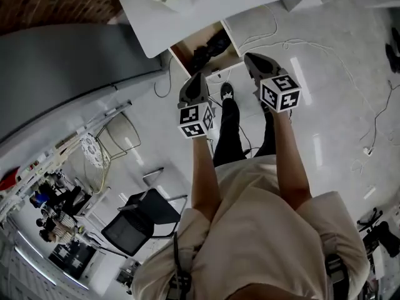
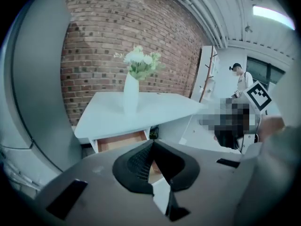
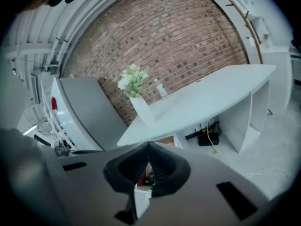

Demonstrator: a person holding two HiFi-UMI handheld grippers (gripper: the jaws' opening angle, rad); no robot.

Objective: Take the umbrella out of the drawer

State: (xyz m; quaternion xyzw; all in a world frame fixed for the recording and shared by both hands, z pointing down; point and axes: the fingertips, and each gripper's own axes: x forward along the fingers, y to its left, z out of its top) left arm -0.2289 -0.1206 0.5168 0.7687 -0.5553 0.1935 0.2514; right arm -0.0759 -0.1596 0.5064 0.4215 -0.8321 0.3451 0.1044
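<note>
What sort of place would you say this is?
Probably an office or studio: a white desk with an open drawer against a brick wall, and a black office chair nearby.

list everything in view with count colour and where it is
white curved table: one, white, before the brick wall
open drawer with tan wooden inside: one, tan, under the tabletop
black bundled thing, likely the umbrella: one, black, in the drawer
white vase of white flowers: one, white, on the table
clear plastic bottle: one, clear, on the table near the vase
red brick wall: one, red-brown, behind the table
black office chair: one, black, floor, head view's lower left
black box with cables: one, black, floor under the table
thin white cables: several, white, across the floor
left gripper: one, grey, black fingers together, empty
right gripper: one, grey, black fingers together, empty
</note>
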